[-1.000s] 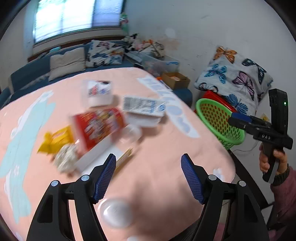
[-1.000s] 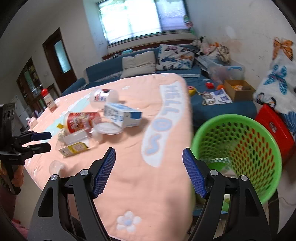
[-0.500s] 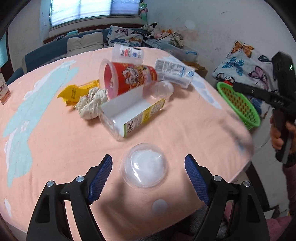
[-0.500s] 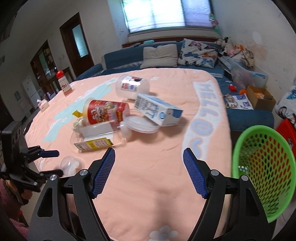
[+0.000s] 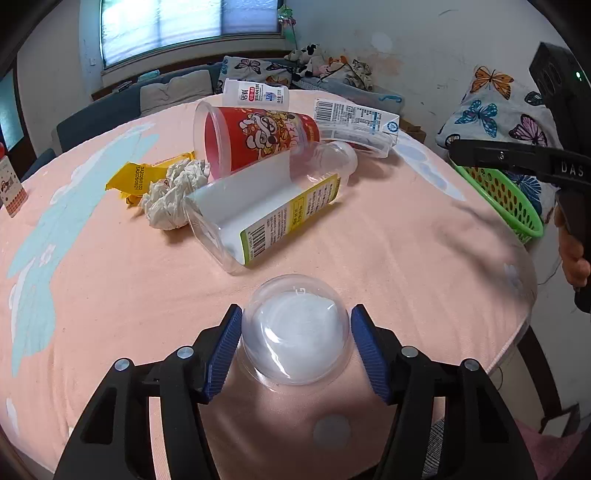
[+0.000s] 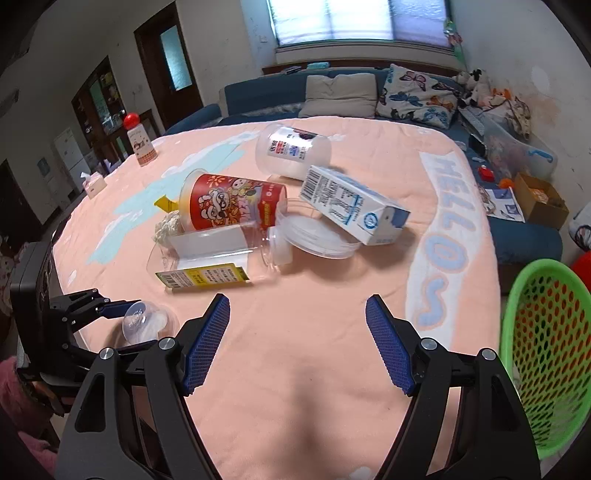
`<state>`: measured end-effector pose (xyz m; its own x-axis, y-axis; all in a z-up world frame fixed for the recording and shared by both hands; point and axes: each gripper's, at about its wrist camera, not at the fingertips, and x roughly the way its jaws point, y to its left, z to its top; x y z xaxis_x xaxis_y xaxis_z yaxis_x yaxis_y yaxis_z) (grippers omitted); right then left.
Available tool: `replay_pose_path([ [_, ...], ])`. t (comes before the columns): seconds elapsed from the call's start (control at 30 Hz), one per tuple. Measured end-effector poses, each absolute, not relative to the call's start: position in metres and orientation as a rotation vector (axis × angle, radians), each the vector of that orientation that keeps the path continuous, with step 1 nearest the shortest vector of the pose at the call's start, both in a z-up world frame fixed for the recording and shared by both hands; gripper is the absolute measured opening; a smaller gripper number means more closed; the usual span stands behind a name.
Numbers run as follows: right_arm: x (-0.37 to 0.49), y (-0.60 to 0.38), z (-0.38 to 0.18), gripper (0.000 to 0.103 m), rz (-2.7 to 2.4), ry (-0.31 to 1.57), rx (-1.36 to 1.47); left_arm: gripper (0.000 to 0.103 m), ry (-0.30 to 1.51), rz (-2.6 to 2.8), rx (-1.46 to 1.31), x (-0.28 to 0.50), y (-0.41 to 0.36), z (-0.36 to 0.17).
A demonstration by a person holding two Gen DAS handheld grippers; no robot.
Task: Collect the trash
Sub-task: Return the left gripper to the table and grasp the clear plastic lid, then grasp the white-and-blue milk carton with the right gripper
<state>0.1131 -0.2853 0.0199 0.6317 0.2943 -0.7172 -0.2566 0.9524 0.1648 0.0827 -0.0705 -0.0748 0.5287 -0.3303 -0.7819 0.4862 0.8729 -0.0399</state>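
Fingers (image 5: 225,347) closing around dome lid (image 5: 294,343), perhaps touching.

Off-task stuff I see: peach tablecloth (image 6: 332,369) with pale blue "HELLO" lettering (image 6: 447,236) running down the right side. Bottle with red round cap (image 6: 137,142) stands upright at upper left, tissue box (image 6: 94,182) just below it. Blue sofa (image 6: 258,94) top centre under the window (image 6: 362,18), beige cushion (image 6: 341,94) and butterfly cushion (image 6: 417,96) on it. Cardboard box (image 6: 541,201) on the floor, far right.
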Motion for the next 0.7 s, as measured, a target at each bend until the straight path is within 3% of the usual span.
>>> replay_pose_path([
  [0.7, 0.214, -0.307, 0.029, 0.078, 0.390, 0.869, 0.017, 0.056, 0.841, -0.499, 0.127, 0.080, -0.056, -0.050],
])
